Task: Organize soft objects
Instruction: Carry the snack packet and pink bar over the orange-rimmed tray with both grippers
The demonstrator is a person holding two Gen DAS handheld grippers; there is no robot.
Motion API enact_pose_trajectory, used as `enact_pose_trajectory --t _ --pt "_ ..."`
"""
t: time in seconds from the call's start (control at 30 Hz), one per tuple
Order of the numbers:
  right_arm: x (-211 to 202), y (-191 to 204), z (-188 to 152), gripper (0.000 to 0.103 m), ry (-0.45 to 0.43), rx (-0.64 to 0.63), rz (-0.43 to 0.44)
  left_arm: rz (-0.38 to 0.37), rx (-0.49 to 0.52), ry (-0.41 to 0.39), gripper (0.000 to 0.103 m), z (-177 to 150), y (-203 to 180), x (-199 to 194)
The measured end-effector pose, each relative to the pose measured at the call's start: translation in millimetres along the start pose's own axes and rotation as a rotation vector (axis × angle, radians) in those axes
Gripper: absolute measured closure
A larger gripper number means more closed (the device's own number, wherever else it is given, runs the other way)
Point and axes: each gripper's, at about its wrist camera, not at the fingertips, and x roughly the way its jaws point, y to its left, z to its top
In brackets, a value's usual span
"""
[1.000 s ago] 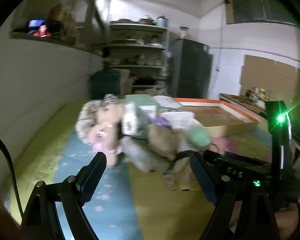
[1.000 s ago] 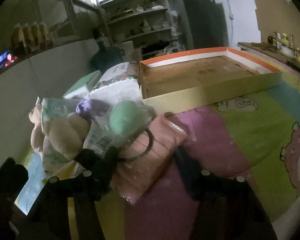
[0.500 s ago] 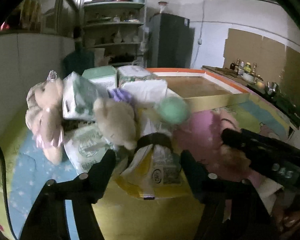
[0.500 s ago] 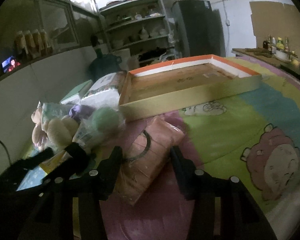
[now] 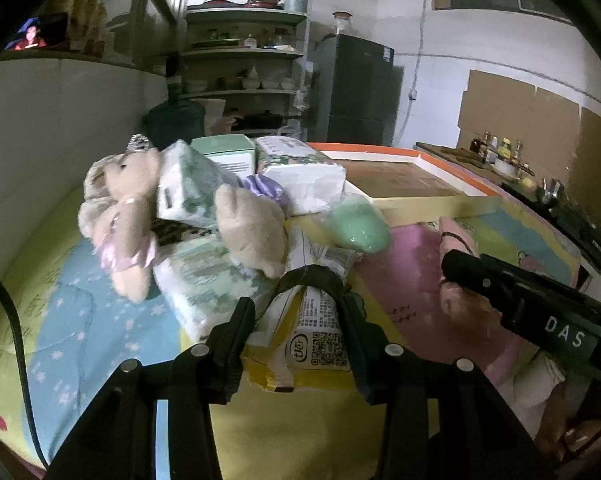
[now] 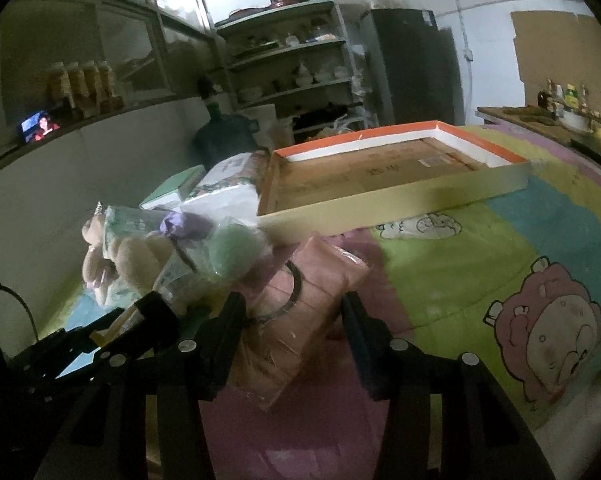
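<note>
The mat [image 6: 540,240] is blocked in pink, lime green, blue and yellow, printed with a pink cartoon sheep [image 6: 548,328] and, toward its left edge, white stars on blue. The shallow box [image 6: 400,196] has a cream outer wall, orange-and-white rim and brown cardboard floor. Beside it lie a beige plush bear [image 5: 252,228], a mint-green ball [image 5: 358,226], a salmon-pink pack [image 6: 296,320] and a yellow-and-white packet [image 5: 308,344].
</note>
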Motion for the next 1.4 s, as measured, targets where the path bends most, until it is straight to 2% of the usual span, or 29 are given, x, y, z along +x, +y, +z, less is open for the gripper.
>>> enact_pose_trajectory --t 0.4,0.73,1.03,1.4 --pt "-11.5 12.9 3.8 0.052 -0.026 -0.026 0.023 0.003 -0.007 -0.100 0.059 9.6 3.1 -43.1" --pt "-18.1 9.6 16.3 0.052 -0.050 -0.031 0.035 -0.015 -0.005 -0.133 0.059 38.8 -11.3 -46.2" --pt "-19.9 -22.4 38.3 0.052 -0.086 -0.010 0.015 -0.071 -0.011 -0.125 0.059 72.6 -41.0 -21.1" --pt "-27.3 -91.4 82.9 0.052 -0.155 0.008 -0.044 -0.116 0.013 -0.110 0.059 111.1 -95.7 18.0"
